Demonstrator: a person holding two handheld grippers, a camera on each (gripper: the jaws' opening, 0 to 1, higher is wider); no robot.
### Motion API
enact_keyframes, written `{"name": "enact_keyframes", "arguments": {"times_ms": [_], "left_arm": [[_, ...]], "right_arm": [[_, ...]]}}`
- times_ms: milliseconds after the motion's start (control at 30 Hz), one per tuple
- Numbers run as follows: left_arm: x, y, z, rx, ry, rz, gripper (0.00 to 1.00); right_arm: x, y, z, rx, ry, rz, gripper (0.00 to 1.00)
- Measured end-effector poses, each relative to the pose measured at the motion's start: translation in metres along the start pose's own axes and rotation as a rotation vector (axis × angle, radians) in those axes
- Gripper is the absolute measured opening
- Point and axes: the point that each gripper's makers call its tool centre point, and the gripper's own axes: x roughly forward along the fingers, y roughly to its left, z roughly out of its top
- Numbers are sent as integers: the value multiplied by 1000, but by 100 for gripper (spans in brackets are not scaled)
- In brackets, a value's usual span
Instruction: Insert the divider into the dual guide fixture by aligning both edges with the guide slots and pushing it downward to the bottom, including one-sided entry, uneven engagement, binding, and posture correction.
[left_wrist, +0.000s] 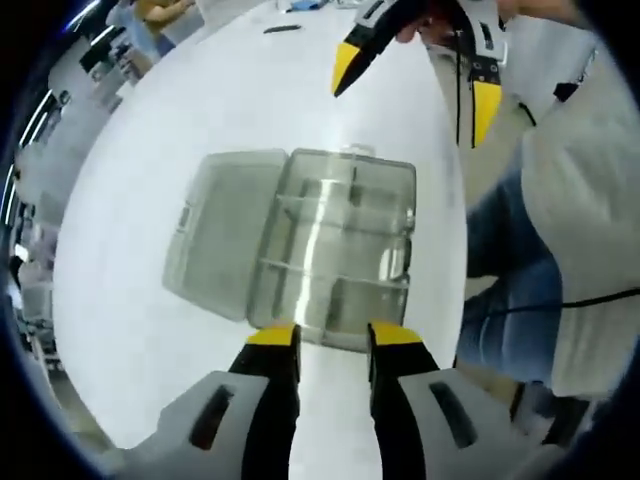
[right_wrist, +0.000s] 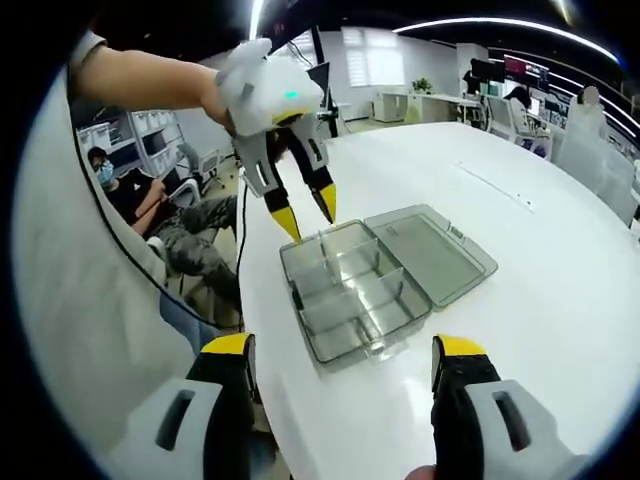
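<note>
1. A clear plastic compartment box (left_wrist: 345, 260) lies open on the white counter (left_wrist: 150, 330), its hinged lid (left_wrist: 225, 230) folded flat beside the tray.
2. In the right gripper view the same box (right_wrist: 350, 295) sits near the counter's edge, with the lid (right_wrist: 430, 250) lying on the side away from the person.
3. Clear dividers (right_wrist: 345, 285) stand inside the tray and split it into several compartments; whether any of them is only partly seated cannot be told.
4. The left gripper (left_wrist: 335, 340) hovers just short of the box's near edge, its yellow-tipped jaws a narrow gap apart and holding nothing.
5. From the right gripper view, the left gripper (right_wrist: 305, 215) hangs above the tray's near corner, tips pointing down, not touching it.
6. The right gripper (right_wrist: 345, 350) is spread wide and empty, well back from the box.
7. In the left gripper view the right gripper (left_wrist: 415, 85) is raised beyond the box, jaws apart.
8. A seated person (right_wrist: 160, 215) is visible beyond the counter edge.
</note>
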Motion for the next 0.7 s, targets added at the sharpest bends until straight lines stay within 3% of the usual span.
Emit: {"name": "enact_keyframes", "arguments": {"times_ms": [233,367,700], "left_arm": [[-2,-4,-4,-86,-68,29,30],[-5,-3,5,-159,-145,47,31],[-9,-12,21,-247,-262,60,35]], "right_arm": [[-1,-5,-9,4,19,-2,69],[-2,-9,-15,-5,38,-4,69],[-5,-19,-26,-32,79,-6,66]]}}
